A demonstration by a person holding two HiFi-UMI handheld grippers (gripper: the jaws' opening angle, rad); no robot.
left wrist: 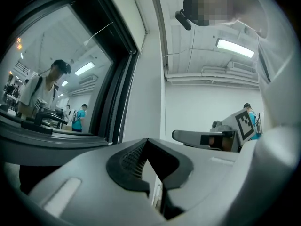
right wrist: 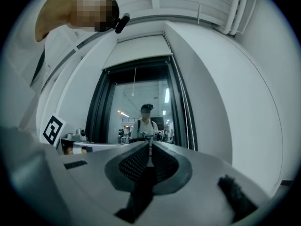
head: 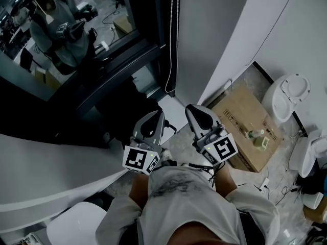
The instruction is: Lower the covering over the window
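Observation:
The window (head: pixel 76 45) has a dark frame and bare glass; its white covering (right wrist: pixel 137 47) sits up at the top of the frame. A bead chain (head: pixel 172 34) hangs along the window's right side and also shows as the chain (right wrist: pixel 189 121) in the right gripper view. My left gripper (head: pixel 155 120) and right gripper (head: pixel 197 112) are side by side just below the window, both pointing level at the wall and frame. The left gripper (left wrist: pixel 146 141) is shut with nothing in it. The right gripper (right wrist: pixel 149 143) is also shut and empty. Neither touches the chain.
A cardboard box (head: pixel 245 131) with a small bottle (head: pixel 254 134) lies on the floor to the right, beside white sanitary fixtures (head: pixel 288 97). A white curved counter (head: pixel 46 167) runs at the left. Cables (head: pixel 276 185) trail on the floor. A person (right wrist: pixel 146 121) shows in the window glass.

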